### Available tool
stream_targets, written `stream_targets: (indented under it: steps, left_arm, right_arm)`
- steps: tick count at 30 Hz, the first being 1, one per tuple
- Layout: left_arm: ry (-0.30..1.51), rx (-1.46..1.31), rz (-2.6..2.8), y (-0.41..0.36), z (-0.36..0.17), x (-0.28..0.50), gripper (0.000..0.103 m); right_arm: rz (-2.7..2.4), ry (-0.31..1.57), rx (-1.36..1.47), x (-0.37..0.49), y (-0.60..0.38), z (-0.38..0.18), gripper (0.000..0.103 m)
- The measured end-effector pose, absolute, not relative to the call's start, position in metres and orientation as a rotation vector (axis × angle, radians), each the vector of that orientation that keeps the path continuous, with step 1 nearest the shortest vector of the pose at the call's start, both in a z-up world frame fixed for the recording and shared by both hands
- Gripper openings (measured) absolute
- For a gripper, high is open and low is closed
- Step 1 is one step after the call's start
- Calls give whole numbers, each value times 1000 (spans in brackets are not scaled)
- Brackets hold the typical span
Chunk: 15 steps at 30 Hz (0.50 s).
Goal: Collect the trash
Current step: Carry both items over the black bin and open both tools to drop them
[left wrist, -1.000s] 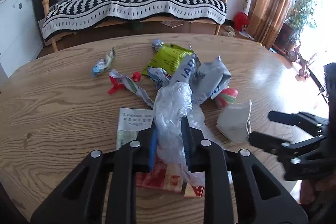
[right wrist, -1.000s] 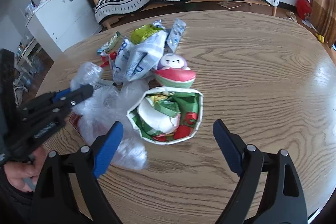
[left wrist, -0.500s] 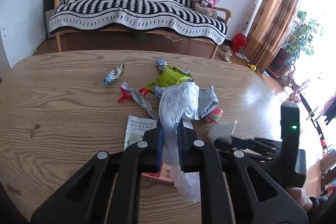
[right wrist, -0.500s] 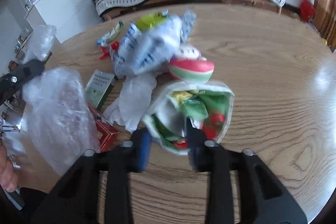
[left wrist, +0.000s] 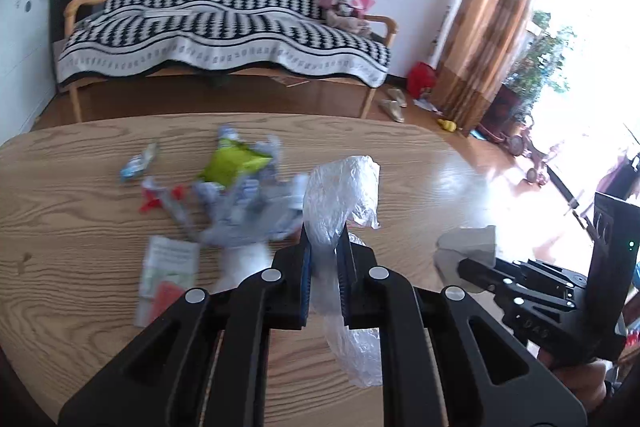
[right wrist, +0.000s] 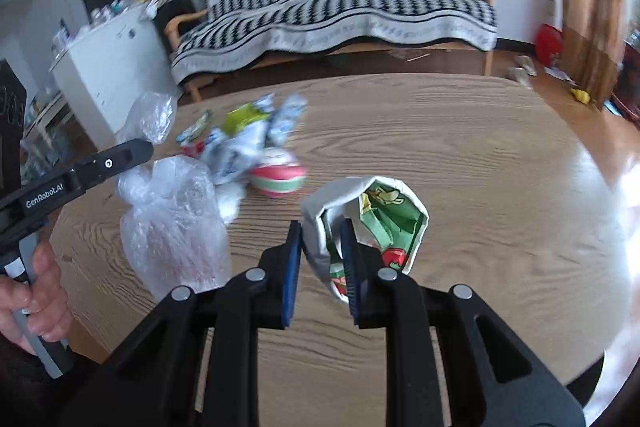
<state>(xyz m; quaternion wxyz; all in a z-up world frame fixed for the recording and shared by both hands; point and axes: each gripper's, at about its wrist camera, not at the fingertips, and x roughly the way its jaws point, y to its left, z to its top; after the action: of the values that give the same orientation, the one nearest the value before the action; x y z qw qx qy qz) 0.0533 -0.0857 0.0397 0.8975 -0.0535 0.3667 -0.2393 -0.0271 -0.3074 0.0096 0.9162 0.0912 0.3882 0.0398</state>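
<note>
Left jaws: your left gripper (left wrist: pixel 323 269) has its blue-padded fingers pinched tight on a crumpled clear plastic bag (left wrist: pixel 340 195), which sticks up above the pads and hangs below them, off the table.
Right jaws: your right gripper (right wrist: pixel 320 263) is clamped on the white rim of an open snack wrapper printed green and red inside (right wrist: pixel 372 219), held above the table.
Bag from your right camera: the clear plastic bag (right wrist: pixel 172 223) hangs in the air left of the wrapper, apart from it.
Remaining trash: a blurred heap of white-and-blue wrappers (left wrist: pixel 256 211), a lime-green packet (left wrist: pixel 234 167) and a pink-and-green striped round piece (right wrist: pixel 278 177) lie on the table beyond your grippers.
Surface: round wood-grain table (right wrist: pixel 500 163).
Background: sofa under a black-and-white patterned throw (left wrist: pixel 224 39).
</note>
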Motion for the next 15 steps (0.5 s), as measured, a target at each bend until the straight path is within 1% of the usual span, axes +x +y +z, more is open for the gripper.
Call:
stream_targets:
  steps: [7, 15]
  left_arm:
    - [767, -56, -644, -179, 37, 29, 10]
    - [789, 13, -850, -310, 18, -26, 11]
  right_arm:
    - [-83, 768, 277, -89, -411, 11, 20]
    - [-324, 766, 429, -191, -540, -23, 20]
